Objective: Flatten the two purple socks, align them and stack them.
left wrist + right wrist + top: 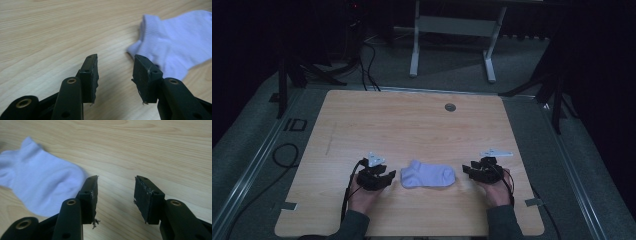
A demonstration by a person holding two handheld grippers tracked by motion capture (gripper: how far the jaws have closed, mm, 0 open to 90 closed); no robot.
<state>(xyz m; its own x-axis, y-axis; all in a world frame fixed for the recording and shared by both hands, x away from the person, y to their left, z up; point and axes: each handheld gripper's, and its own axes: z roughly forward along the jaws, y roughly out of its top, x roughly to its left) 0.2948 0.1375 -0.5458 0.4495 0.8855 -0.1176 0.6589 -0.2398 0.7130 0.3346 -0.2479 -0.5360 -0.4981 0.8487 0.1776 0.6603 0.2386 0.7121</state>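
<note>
A pale lavender ankle sock [428, 175] lies flat on the wooden table [412, 125], near the front edge. My left gripper [388, 175] rests just left of the sock, open, nothing between its jaws. In the left gripper view the sock [177, 45] lies up and to the right of the left gripper [115, 67]. My right gripper [468, 170] sits just right of the sock's toe, also open and empty. The right gripper view has the sock [37, 182] at the left, beside the right gripper [115, 188]. Neither gripper touches the sock.
A round grey grommet [450, 107] sits near the table's far edge. Black cables [287, 155] trail over the grey floor at left. A white desk frame [452, 30] stands beyond the table. The table's back half is bare wood.
</note>
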